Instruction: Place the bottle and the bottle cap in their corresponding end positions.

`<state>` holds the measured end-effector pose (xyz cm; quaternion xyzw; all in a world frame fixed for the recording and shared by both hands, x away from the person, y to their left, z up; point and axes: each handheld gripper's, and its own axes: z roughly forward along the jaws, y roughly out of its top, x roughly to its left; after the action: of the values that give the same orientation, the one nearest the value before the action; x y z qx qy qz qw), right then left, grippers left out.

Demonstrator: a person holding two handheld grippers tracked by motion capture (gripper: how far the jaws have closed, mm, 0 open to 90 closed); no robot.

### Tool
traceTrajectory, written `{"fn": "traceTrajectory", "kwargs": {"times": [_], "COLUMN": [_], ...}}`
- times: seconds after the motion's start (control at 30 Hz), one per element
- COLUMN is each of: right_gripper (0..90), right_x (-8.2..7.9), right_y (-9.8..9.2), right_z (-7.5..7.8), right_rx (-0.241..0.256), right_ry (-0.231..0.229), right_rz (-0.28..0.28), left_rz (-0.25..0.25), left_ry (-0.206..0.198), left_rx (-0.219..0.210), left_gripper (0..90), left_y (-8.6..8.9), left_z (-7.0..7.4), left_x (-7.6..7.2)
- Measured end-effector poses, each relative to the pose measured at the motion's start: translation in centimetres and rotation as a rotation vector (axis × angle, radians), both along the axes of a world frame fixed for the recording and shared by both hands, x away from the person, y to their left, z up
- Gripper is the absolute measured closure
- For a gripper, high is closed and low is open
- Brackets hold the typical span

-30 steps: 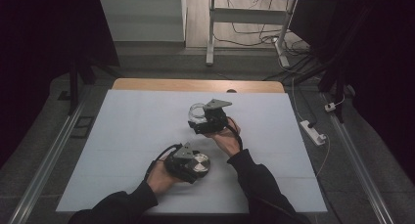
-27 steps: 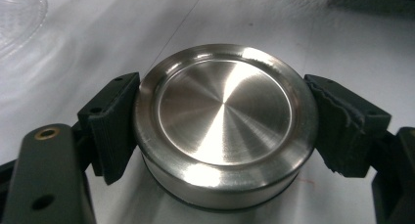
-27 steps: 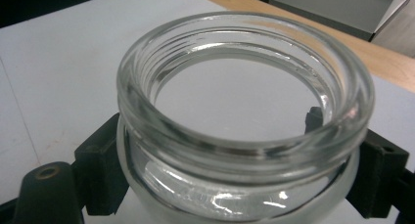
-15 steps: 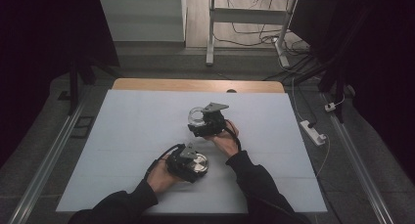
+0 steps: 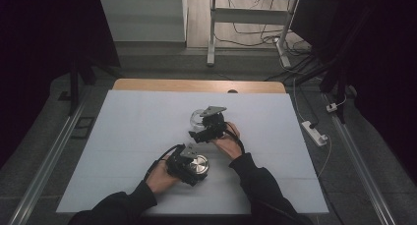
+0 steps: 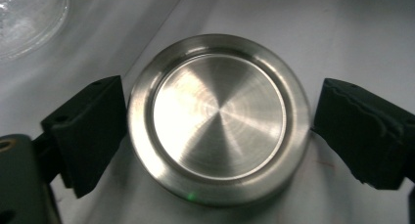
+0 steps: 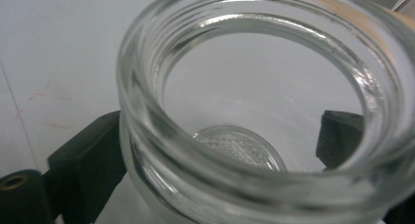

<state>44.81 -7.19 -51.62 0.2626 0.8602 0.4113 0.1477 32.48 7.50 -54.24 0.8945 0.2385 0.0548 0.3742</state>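
Observation:
A round brushed-metal lid (image 6: 219,116) lies flat on the white table top (image 5: 123,136). My left gripper (image 6: 218,131) straddles it, with one black jaw against each side of its rim. From above, the lid (image 5: 199,164) and left gripper (image 5: 189,162) sit near the front middle. Just beyond them stands an empty clear glass jar (image 5: 198,118), upright with its mouth open. My right gripper (image 5: 206,129) is shut on the jar's body. In the right gripper view the jar (image 7: 142,136) looms close between the jaws of the right gripper (image 7: 220,155), the far jaw seen through the glass. Part of the jar (image 6: 24,18) appears at the upper left of the left gripper view.
A wooden strip (image 5: 196,85) runs along the table's far edge. A white power strip (image 5: 314,131) with its cable lies on the floor to the right. Metal rails (image 5: 54,156) run along both sides of the table, and a white stand's legs (image 5: 211,33) rise behind it.
The right gripper has drawn the jar slightly nearer to the person. The left gripper and lid have hardly moved.

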Motion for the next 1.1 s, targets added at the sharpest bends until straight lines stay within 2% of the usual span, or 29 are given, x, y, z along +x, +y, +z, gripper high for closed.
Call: {"fn": "traceTrajectory", "kwargs": {"times": [0.2, 0.4, 0.57, 0.73, 0.9, 1.1], "right_gripper": [0.6, 0.0, 0.0, 0.0, 0.0, 0.0], "right_x": [-0.2, -0.7, -1.1, -1.4, -2.0, -3.2], "right_y": [-0.5, -1.3, -1.8, -2.4, -2.9, -3.6], "right_z": [0.4, 1.2, 1.4, 1.7, 1.9, 2.2], "right_rx": [0.038, 0.074, 0.063, 0.068, 0.083, 0.067], "right_ry": [0.019, 0.022, 0.019, 0.024, 0.045, 0.059], "right_rz": [0.000, -0.004, -0.003, -0.014, -0.016, -0.012], "left_rz": [0.016, 0.023, 0.029, 0.036, 0.049, 0.076], "left_ry": [0.013, 0.011, 0.021, 0.048, 0.092, 0.080], "left_rx": [-0.057, -0.077, -0.103, -0.160, -0.225, -0.237], "left_gripper": [2.4, 1.1, 0.3, 0.0, 0.0, 0.0], "left_y": [0.9, 1.8, 2.6, 4.0, 5.5, 6.8], "left_z": [0.6, 0.9, 1.3, 1.8, 2.1, 2.7], "left_x": [-0.2, -0.6, -0.7, -0.8, -0.6, -0.6]}}
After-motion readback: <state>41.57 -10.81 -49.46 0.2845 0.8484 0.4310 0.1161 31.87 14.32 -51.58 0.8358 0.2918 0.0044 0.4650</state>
